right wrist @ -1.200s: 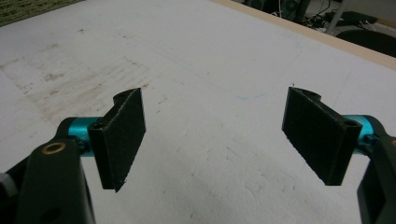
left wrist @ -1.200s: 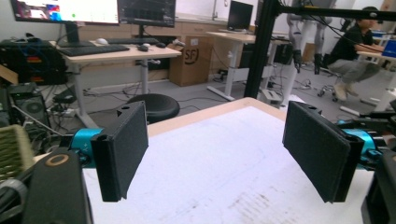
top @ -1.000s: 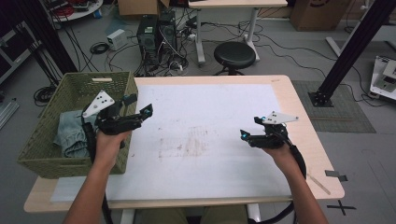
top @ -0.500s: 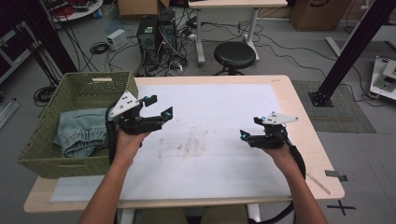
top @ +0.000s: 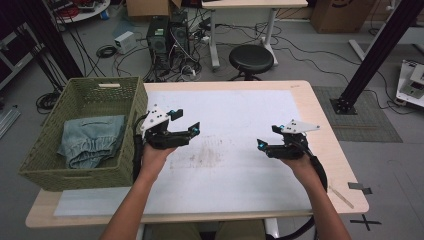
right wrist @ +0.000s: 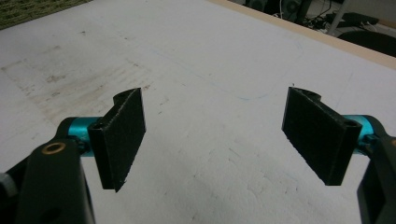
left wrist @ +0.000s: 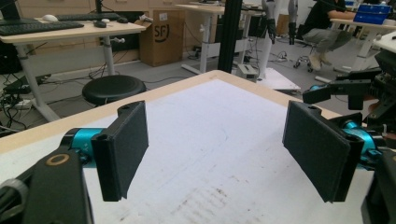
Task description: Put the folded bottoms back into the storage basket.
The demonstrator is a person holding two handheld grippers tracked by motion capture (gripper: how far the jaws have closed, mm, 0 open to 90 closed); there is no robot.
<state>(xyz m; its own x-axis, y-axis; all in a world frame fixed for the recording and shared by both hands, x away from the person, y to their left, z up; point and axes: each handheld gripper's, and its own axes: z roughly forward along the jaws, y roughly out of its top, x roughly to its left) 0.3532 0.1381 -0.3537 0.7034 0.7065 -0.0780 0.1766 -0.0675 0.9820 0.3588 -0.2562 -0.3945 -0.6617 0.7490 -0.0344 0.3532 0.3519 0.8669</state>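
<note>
A green woven basket (top: 47, 160) stands at the table's left end with a folded light-blue denim garment (top: 91, 141) inside it. My left gripper (top: 184, 121) hovers over the white sheet (top: 235, 115) just right of the basket, open and holding nothing; its jaws stand wide apart around bare sheet in the left gripper view (left wrist: 219, 149). My right gripper (top: 267, 137) is held low over the sheet's right part, open and holding nothing (right wrist: 215, 135). The other hand's gripper (left wrist: 355, 88) shows at the far right of the left gripper view.
The white sheet has a smudged, dirty patch (top: 202, 155) near its middle. Beyond the table's far edge stand a black stool (top: 251, 58), computer towers (top: 167, 40) with cables, and another desk. A black post base (top: 350, 105) stands to the right.
My left gripper has moved right, from above the basket's edge out over the white sheet. The denim garment now lies uncovered in the basket. The right gripper has stayed put.
</note>
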